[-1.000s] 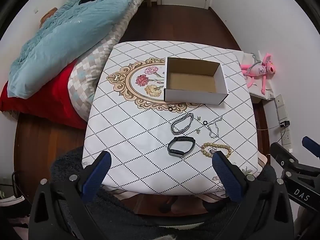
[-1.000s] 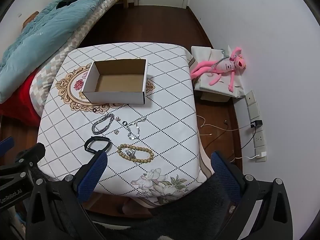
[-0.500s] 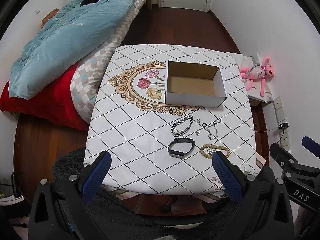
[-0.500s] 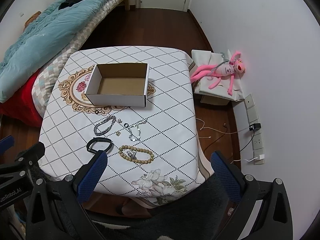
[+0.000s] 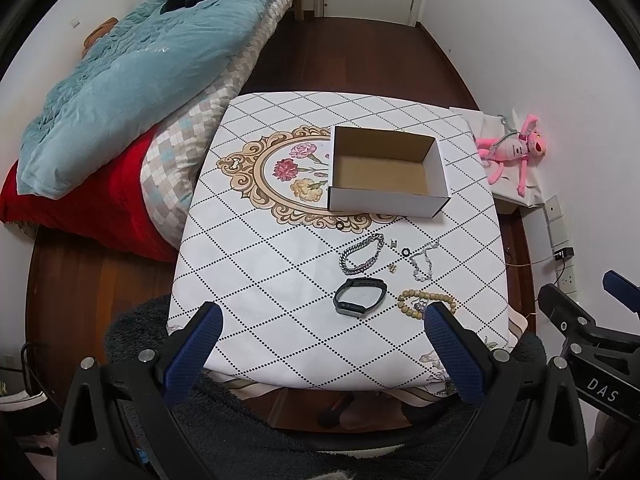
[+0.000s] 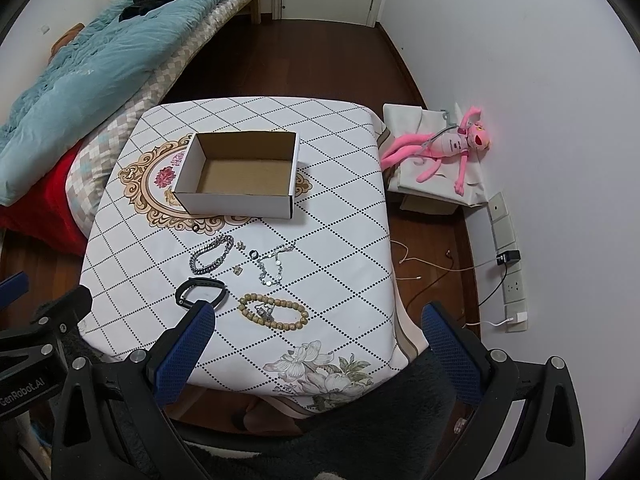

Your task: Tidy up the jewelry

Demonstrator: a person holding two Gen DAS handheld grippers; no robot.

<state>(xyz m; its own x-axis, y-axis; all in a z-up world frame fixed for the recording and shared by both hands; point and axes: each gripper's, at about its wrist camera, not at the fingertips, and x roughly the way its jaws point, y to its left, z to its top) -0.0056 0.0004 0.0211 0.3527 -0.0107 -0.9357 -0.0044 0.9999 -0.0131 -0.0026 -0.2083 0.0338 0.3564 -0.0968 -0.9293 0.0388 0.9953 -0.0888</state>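
An empty white cardboard box (image 5: 386,172) (image 6: 240,176) stands open on the patterned table (image 5: 260,280) (image 6: 340,240). In front of it lie a silver chain bracelet (image 5: 362,254) (image 6: 211,255), a black wristband (image 5: 360,297) (image 6: 200,290), a wooden bead bracelet (image 5: 424,302) (image 6: 273,311), a thin silver bracelet (image 5: 423,260) (image 6: 274,264), small black rings (image 5: 405,252) (image 6: 253,255) and small charms. My left gripper (image 5: 322,316) and right gripper (image 6: 318,316) are both open, empty and held high above the table's near edge.
A bed with a blue quilt (image 5: 132,68) and red blanket stands left of the table. A pink plush toy (image 6: 448,148) lies on a bag by the right wall. Wall sockets and cables (image 6: 508,264) sit low on the right. Dark fuzzy fabric (image 5: 280,432) is below me.
Both grippers have risen and pulled back, so the table looks smaller and farther. Nothing on the table has moved.
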